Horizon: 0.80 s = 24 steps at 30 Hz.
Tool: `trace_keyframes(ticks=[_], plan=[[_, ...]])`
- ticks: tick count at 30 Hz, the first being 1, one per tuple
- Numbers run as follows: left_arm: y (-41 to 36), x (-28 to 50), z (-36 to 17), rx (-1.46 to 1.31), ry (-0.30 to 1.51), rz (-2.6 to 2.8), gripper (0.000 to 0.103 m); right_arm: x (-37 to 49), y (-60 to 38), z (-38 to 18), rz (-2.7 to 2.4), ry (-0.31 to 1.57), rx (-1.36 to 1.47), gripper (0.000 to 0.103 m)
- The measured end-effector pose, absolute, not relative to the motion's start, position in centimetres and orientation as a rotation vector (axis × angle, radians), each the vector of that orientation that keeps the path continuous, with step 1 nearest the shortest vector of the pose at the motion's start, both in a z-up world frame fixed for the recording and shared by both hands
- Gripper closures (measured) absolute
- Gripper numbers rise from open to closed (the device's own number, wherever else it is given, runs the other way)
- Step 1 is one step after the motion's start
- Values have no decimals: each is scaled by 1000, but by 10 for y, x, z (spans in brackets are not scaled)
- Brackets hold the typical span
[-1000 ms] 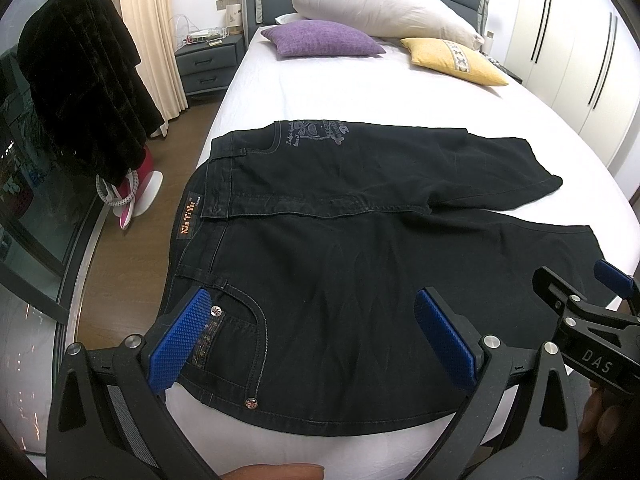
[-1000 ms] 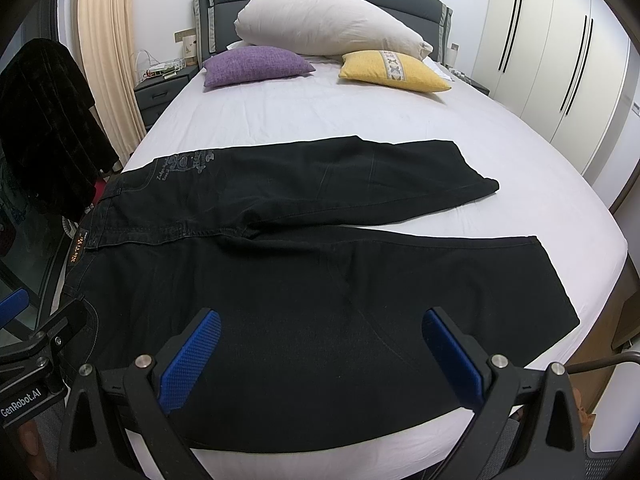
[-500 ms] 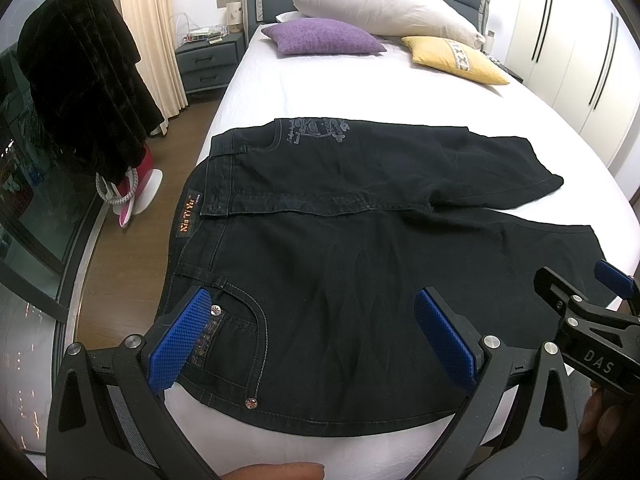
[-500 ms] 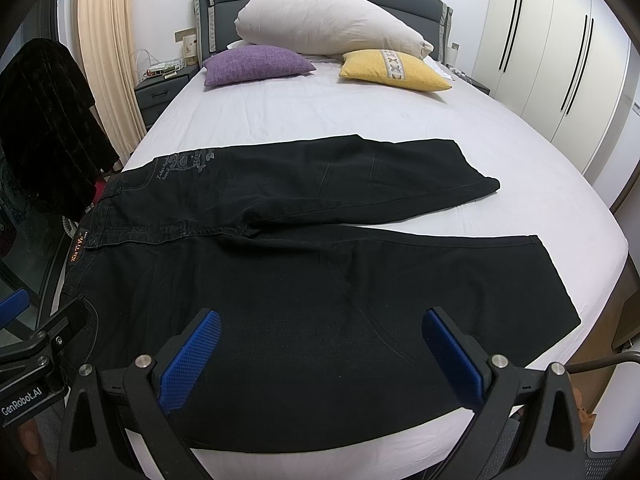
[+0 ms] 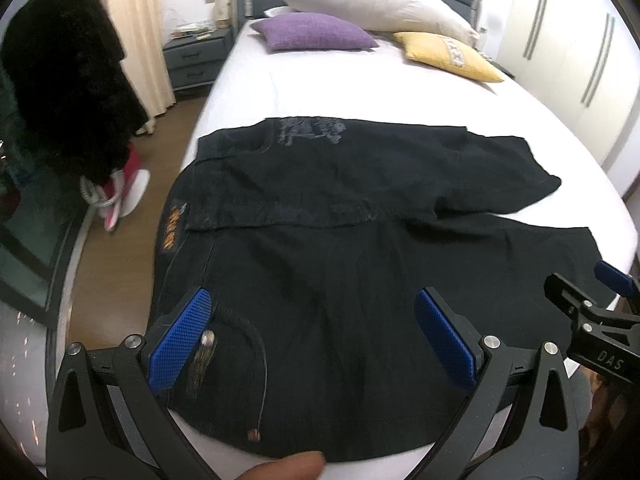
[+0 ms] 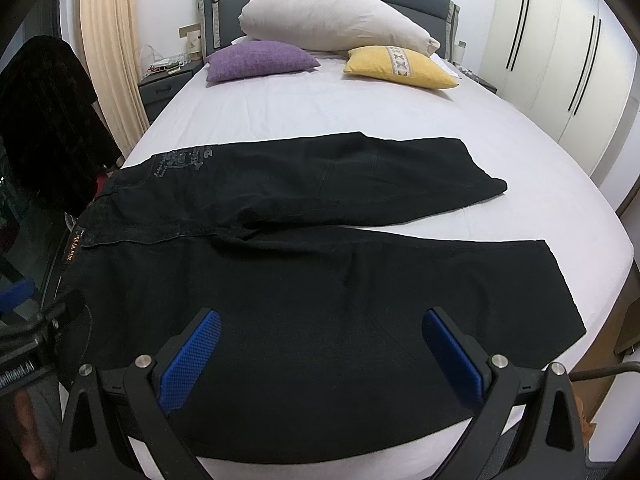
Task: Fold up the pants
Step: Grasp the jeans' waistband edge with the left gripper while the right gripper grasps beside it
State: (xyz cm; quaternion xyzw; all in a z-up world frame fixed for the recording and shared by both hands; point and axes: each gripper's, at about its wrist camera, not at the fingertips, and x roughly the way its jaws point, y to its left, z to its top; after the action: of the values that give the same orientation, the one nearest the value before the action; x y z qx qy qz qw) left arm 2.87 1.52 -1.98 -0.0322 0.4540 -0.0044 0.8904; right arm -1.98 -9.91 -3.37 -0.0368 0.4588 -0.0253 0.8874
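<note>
- Black denim pants (image 6: 304, 280) lie spread flat across the foot half of a white-sheeted bed (image 6: 360, 112), waistband at the bed's left edge, hems towards the right edge.
- The two legs part in a narrow V; the far leg (image 6: 360, 176) is angled towards the pillows, and the near leg (image 6: 440, 288) runs along the bed's near edge.
- An orange-lettered waistband patch (image 5: 171, 227) sits at the left edge, and a riveted pocket (image 5: 236, 356) lies near the near-left corner.
- The left gripper (image 5: 312, 344) hovers over the pocket area with its blue pads spread wide, holding nothing.
- The right gripper (image 6: 320, 360) hovers over the near leg's thigh, also spread wide and empty.
- No fold has been made yet; the likely first step is bringing one leg over the other.
- To do this well, I would judge that the left gripper should pinch the waistband corner at the near edge and the right gripper should take the near leg's hem (image 6: 564, 288), which is well apart from it now.
- Both should lift together and lay the near leg onto the far one, matching seams.
- Denim is stiff and heavy, so a shallow pinch may slip; grip through the full thickness of the cloth.
- A purple cushion (image 6: 260, 60), a yellow cushion (image 6: 400, 68) and a large white pillow (image 6: 332, 20) sit at the head end, well clear.
</note>
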Motion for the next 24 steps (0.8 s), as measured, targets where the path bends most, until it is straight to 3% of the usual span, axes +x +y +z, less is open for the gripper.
trace_keyframes(ticks=[9,17,22,24], plan=[[33,127,-24,-7,1006,-106,0,30,-101,-32,140,935,-121,0],[42,277,-39,311,1005,-287,0,91,-106,-27,449,928,-161,0],[42,340,-66,356,1095,-416,0,120,-114,-36,539,948,-134,11],[41,362,-79,328,1150,-476,7,128,-118,-43,564,962,-118,15]])
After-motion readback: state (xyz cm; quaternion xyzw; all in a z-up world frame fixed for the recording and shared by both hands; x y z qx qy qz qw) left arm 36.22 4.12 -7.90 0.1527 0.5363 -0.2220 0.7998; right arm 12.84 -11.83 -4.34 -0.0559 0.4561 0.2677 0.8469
